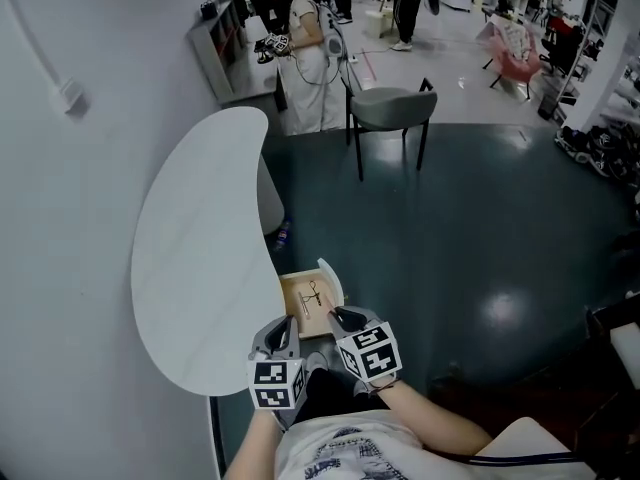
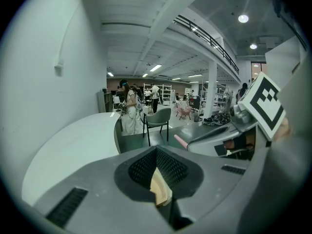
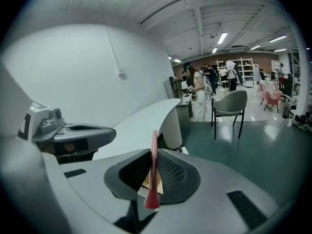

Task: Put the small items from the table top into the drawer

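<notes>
**Pink stick held over the open drawer**

The pink stick (image 3: 154,165) is a slim rod with a flared end (a small brush, perhaps; I cannot tell). It is clamped between the jaws of the right gripper (image 1: 342,320), whose pads press on it from both sides. Its long axis lies along the jaws. The flared end sits back toward the person. The slim tip pokes out past the jaw tips, forward and downward toward the drawer, and in the left gripper view it shows as a pink point (image 2: 181,141).

Just ahead of both grippers is the wooden drawer (image 1: 330,276), pulled open beside the edge of the white table top (image 1: 200,268). A thin dark item (image 1: 312,296) already lies on its floor. The left gripper (image 2: 157,149) is close beside the right one. Its jaws are together with nothing between them, and only the drawer's pale wood shows beyond.

The step in hand looks like the drop-off. To do it well:

- Carry the stick on until its whole length is inside the drawer's walls, not just the tip.
- Lower it close to the floor before parting the jaws, so it does not bounce or roll out.
- Set it down beside the dark item rather than across it.
- Keep the left gripper clear of the drawer's rim.
</notes>
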Demonstrator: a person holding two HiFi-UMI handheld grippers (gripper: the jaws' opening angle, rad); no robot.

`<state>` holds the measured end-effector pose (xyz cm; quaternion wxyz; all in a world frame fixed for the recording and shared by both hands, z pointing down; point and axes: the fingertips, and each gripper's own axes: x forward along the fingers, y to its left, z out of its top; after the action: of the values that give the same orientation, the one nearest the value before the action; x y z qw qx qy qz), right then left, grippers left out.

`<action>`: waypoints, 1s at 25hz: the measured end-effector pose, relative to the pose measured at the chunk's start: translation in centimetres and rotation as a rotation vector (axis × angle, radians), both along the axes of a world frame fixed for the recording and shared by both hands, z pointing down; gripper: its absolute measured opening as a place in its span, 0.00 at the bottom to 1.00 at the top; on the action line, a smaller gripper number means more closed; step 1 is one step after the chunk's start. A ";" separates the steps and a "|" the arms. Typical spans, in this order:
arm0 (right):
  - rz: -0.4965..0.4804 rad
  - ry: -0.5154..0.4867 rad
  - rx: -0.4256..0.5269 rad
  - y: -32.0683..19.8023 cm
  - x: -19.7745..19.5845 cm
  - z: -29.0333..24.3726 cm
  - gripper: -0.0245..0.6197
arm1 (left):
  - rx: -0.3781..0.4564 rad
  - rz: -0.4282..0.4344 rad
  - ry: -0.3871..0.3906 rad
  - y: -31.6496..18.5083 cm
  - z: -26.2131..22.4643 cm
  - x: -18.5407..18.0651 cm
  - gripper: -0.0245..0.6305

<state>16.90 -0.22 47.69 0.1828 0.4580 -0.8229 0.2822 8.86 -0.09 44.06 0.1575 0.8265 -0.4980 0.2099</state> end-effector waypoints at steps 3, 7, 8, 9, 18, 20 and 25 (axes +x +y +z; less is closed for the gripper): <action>0.016 -0.002 -0.021 -1.0 -0.7 0.9 0.13 | -0.014 0.012 -0.006 -1.3 0.5 -0.9 0.07; 0.040 0.000 -0.051 -2.5 -1.5 2.6 0.13 | -0.031 0.030 -0.010 -3.4 1.7 -2.0 0.07; 0.047 0.002 -0.061 -2.9 -1.8 3.0 0.13 | -0.036 0.036 -0.009 -4.0 2.0 -2.3 0.07; 0.054 0.005 -0.071 -3.3 -2.1 3.4 0.13 | -0.043 0.043 -0.007 -4.5 2.2 -2.6 0.07; 0.123 0.036 -0.161 -6.4 -3.9 8.4 0.13 | -0.100 0.096 0.014 -9.1 5.9 -5.1 0.07; 0.143 0.038 -0.180 -6.9 -4.0 9.6 0.13 | -0.114 0.108 0.016 -9.7 7.0 -5.4 0.07; 0.200 0.037 -0.219 -8.8 -4.6 12.4 0.13 | -0.144 0.149 0.017 -11.9 9.7 -6.1 0.07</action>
<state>12.29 -9.02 60.12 0.2176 0.5202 -0.7340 0.3785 2.77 -12.03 53.78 0.2047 0.8495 -0.4174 0.2495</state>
